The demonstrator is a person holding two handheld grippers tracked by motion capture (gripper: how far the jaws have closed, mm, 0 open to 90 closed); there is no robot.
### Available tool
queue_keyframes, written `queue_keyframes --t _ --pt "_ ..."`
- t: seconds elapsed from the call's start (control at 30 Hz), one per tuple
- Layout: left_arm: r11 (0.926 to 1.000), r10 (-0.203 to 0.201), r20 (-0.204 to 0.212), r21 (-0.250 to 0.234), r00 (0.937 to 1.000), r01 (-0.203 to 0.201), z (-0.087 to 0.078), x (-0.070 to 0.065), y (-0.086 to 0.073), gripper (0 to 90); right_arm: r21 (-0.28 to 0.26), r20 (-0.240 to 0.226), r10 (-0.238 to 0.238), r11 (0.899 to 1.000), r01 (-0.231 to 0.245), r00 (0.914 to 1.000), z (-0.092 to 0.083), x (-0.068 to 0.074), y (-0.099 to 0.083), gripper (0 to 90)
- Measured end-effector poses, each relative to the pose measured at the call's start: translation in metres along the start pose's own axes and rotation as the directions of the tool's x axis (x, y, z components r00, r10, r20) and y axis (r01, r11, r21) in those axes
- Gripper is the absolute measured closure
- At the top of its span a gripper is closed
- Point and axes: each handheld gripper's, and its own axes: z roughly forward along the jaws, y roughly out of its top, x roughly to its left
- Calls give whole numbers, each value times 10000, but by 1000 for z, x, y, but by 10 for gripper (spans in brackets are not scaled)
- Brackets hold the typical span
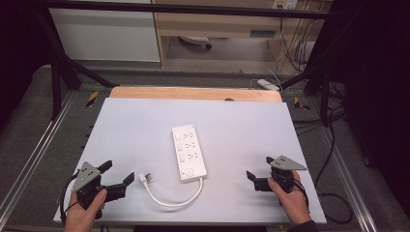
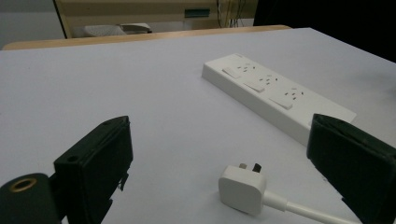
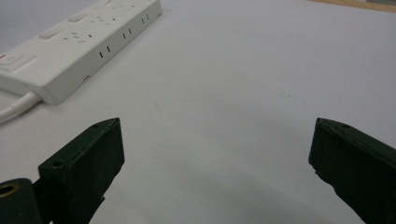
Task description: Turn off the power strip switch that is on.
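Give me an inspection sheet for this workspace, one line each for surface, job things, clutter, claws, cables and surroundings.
Surface: white table top, flat, with a bare wooden strip along its far edge.
Job's things: white power strip lies flat mid-table; its plug lies unplugged on the table just ahead of the left claw.
Clutter: nothing seen.
Claws: left claw open, holding nothing, pointing toward the plug; right claw open, holding nothing, over bare table.
Cables: the strip's white cord loops along the near side from strip to plug; black cables trail on the floor at right.
Surroundings: black frame around the table, wooden shelving behind.
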Motion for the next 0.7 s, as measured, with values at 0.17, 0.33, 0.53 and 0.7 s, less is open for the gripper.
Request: queue_keyframes --t 0.17,0.33,0.53,0.7 --pt "9999 -41 -19 -144 10000 40 -2 0 1 83 53 98 97 9999 -98 9999 0 -1 0 38" --pt "9995 -64 23 -311 10000 65 -4 -1 3 93 18 183 178 9998 -178 9997 -2 -4 0 37" --pt "9961 -297 -251 -842 9992 275 -10 -2 6 94 -122 308 120 9999 -117 9995 -10 -2 1 34" --pt "9953 -270 -220 -933 9994 248 -10 -3 9 92 -215 576 6 9998 6 9983 -17 -3 2 32"
